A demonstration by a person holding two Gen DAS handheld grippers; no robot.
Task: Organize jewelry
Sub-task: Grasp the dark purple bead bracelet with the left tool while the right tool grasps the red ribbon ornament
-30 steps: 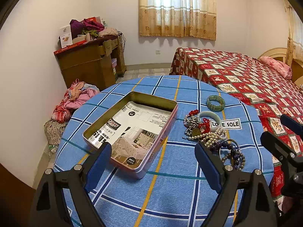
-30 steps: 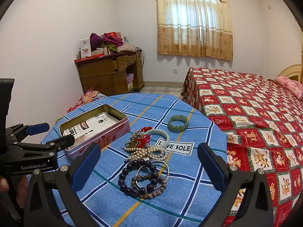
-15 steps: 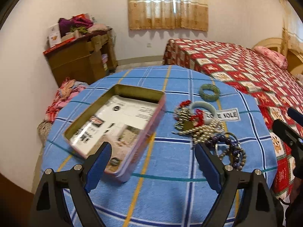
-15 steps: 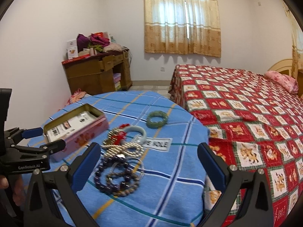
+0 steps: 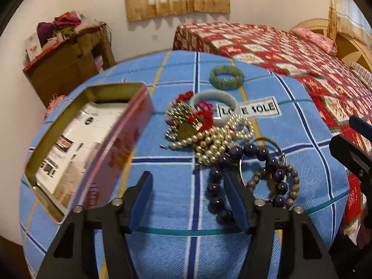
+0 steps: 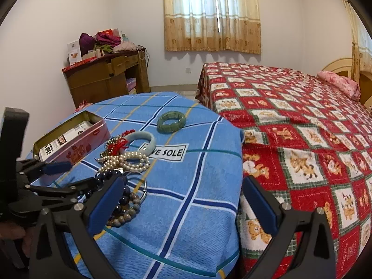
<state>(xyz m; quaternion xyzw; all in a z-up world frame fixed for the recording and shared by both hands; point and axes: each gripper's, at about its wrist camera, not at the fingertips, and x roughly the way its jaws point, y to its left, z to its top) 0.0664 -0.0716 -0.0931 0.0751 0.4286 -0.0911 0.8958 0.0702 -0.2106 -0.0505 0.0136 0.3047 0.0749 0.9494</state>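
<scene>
Left tongs [image 5: 188, 200] apart, low over the tabletop [image 5: 176, 244], one tip at the purple bead bracelet [image 5: 217, 187] beside the open tin [image 5: 88, 146]. Right tongs [image 6: 182, 204] apart, empty. Best to pinch one strand only, lift clear of the pearls [image 5: 216, 139], which look tangled.

Ahead I see a bed [image 6: 302, 107] under a red patchwork quilt, pink pillow [image 6: 339, 84] at its far right corner. Wooden desk [image 6: 104, 79] against left wall, clothes heaped [image 6: 104, 40] on top. Curtained window [image 6: 211, 14] behind.

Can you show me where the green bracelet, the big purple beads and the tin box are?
green bracelet [image 5: 226, 77]: left wrist view, front rim.
purple bead bracelet [image 5: 250, 150]: left wrist view, top bead.
tin box [image 6: 91, 143]: right wrist view, pink side wall.
</scene>
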